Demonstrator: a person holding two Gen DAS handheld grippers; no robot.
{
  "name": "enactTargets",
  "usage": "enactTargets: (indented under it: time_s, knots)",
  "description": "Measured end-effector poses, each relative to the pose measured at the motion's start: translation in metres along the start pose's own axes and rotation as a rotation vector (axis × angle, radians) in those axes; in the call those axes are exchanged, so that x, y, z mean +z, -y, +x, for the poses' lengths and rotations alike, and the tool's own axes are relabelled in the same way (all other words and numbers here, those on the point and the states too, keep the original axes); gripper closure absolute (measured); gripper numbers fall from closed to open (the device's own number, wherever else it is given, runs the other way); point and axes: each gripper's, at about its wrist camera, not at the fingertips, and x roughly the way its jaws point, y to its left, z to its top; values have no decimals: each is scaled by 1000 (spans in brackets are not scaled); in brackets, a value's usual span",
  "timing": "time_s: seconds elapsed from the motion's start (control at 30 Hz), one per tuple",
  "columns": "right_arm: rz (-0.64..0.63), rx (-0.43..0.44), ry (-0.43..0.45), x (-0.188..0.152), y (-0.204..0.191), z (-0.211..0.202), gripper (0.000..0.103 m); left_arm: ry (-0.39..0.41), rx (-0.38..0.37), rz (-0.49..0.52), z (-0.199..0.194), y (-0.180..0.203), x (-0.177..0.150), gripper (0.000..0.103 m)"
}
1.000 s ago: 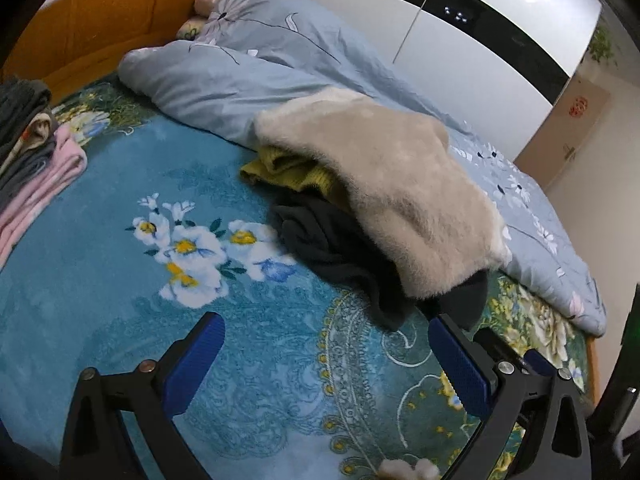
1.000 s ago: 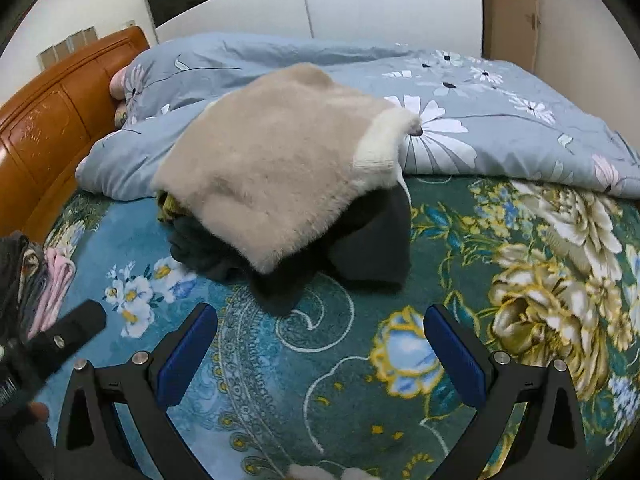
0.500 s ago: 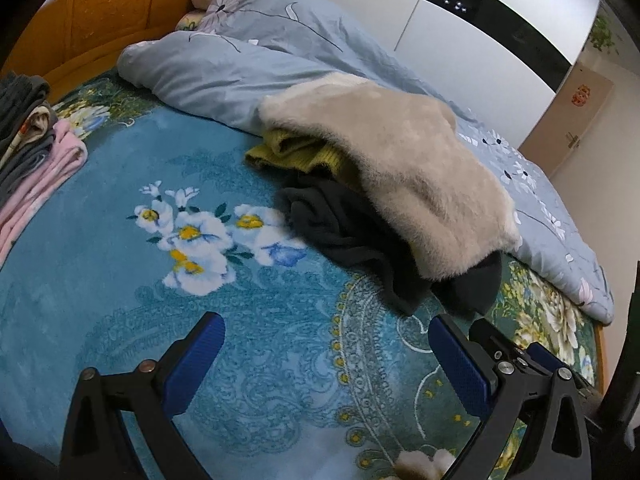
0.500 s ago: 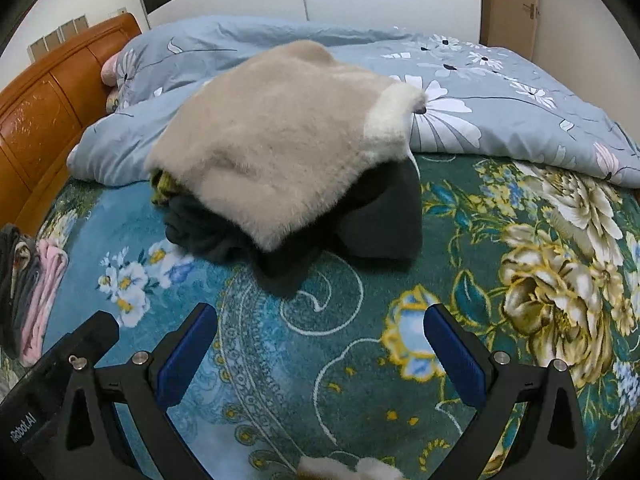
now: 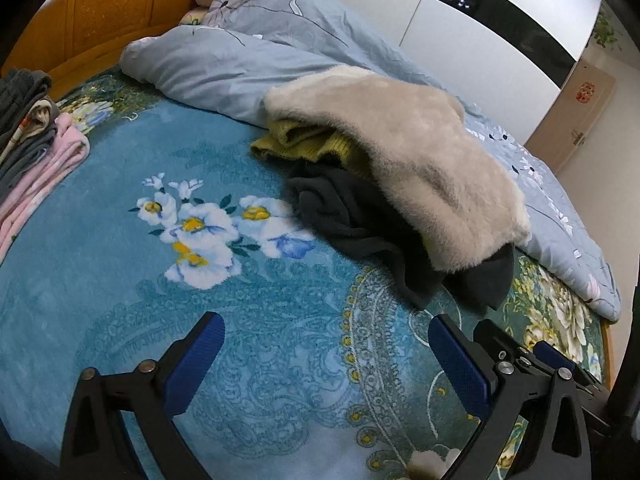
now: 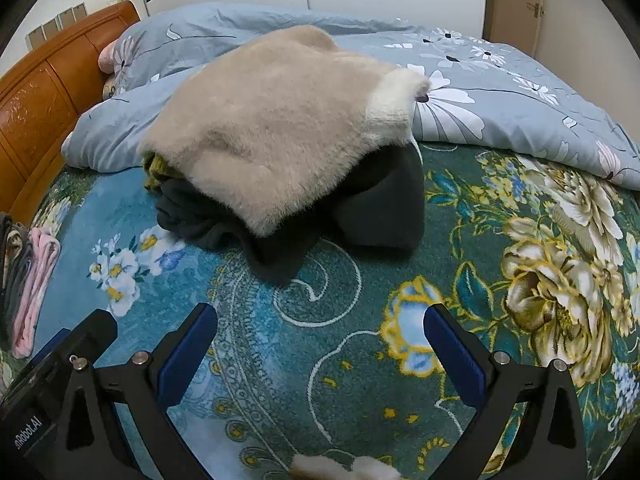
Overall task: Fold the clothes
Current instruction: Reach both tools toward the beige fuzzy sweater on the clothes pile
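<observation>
**Two open tongs hover over a bed, facing a heap of unfolded clothes**

The left tongs (image 5: pixel 324 344) are spread wide, blue pads apart, with nothing between them. The right tongs (image 6: pixel 320 334) are spread just as wide and also hold nothing. Both hang above a teal bedspread (image 5: pixel 100 280) printed with white and gold flowers.

Straight ahead of both tongs, well beyond the fingertips, lies a heap of clothes. On top is a fluffy beige sweater (image 6: pixel 272 128) with a white cuff (image 6: pixel 394 100) on its right side. Under it, a dark grey garment (image 5: pixel 360 224) spills forward toward the tongs, and a mustard-yellow knit (image 5: pixel 304 142) peeks out at the heap's left edge.

Behind the heap, a pale blue duvet (image 6: pixel 500 96) with white flowers is bunched along the far side of the bed. Far to the left of the tongs sits a stack of folded clothes (image 5: pixel 36 152), pink and grey, near an orange wooden headboard (image 5: pixel 108 12). A white wardrobe (image 5: pixel 460 20) with a black band stands beyond the bed.
</observation>
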Motion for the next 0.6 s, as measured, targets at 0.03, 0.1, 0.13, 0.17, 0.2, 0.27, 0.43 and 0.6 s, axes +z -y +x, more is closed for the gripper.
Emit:
enactTargets:
  time_s: [0.03, 0.1, 0.13, 0.17, 0.2, 0.27, 0.43, 0.6]
  knots:
    - [0, -1, -3, 0, 0, 1, 0, -4, 2, 1, 1, 0, 0, 0]
    - [1, -4, -13, -2, 1, 4, 0, -10, 4, 4, 3, 1, -1, 0]
    - [3, -7, -16, -2, 2, 5, 0, -11, 4, 6, 3, 2, -1, 0]
    - [6, -9, -19, -2, 3, 6, 0, -13, 4, 8, 4, 2, 0, 0]
    - [10, -9, -22, -2, 4, 7, 0, -14, 5, 9, 5, 3, 0, 0]
    - [17, -7, -26, -2, 6, 8, 0, -17, 5, 8, 7, 4, 2, 0]
    - [13, -13, -29, 2, 8, 13, 0, -30, 1, -1, 12, 6, 4, 0]
    - [0, -32, -51, 5, 9, 20, 0, -50, -6, 0, 18, 9, 4, 0]
